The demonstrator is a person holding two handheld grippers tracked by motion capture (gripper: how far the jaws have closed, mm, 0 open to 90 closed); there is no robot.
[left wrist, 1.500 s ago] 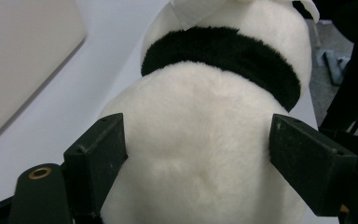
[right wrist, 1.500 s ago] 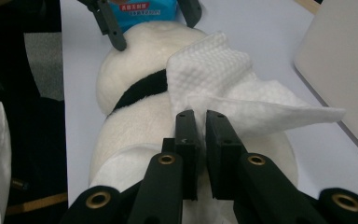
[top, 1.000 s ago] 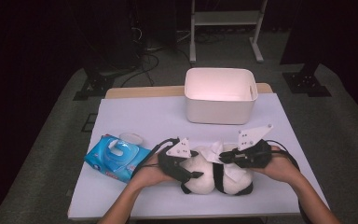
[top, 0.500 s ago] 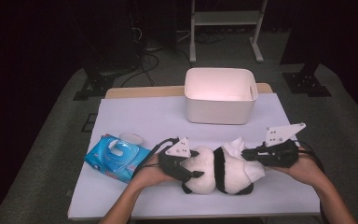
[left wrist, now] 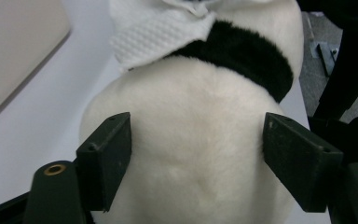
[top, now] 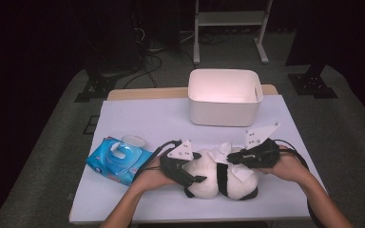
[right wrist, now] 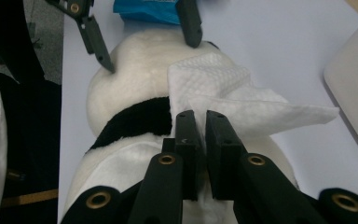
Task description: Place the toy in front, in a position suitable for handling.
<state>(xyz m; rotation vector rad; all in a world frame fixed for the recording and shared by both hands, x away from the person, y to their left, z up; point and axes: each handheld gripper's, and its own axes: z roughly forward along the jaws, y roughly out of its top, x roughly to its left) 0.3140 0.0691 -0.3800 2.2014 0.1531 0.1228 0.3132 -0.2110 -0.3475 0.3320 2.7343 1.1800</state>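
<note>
Holding a black-and-white plush toy (top: 221,179) near the front edge of the desk (top: 147,118), slightly right of its middle, we work on it from both sides. Our left gripper (top: 186,176) sits at the toy's left end, and in the left gripper view its jaws stand wide on either side of the white rounded body (left wrist: 196,154), the pads (left wrist: 108,158) against the fur; they have just been opening a little, with the toy between them. Our right gripper (right wrist: 203,140) lies over the toy's right part, its jaws closed almost together on a white wet wipe (right wrist: 223,100) that is draped across the fur beside the black band. In the high view that wipe (top: 224,153) shows as a pale fold on top of the toy, just in front of the right gripper (top: 233,159). A blue pack of wipes (top: 118,159) lies near the desk's left edge, just beside our left hand (top: 148,176). A white bin (top: 224,97) stands at the back edge of the desk, right of its middle, well apart from the toy.
</note>
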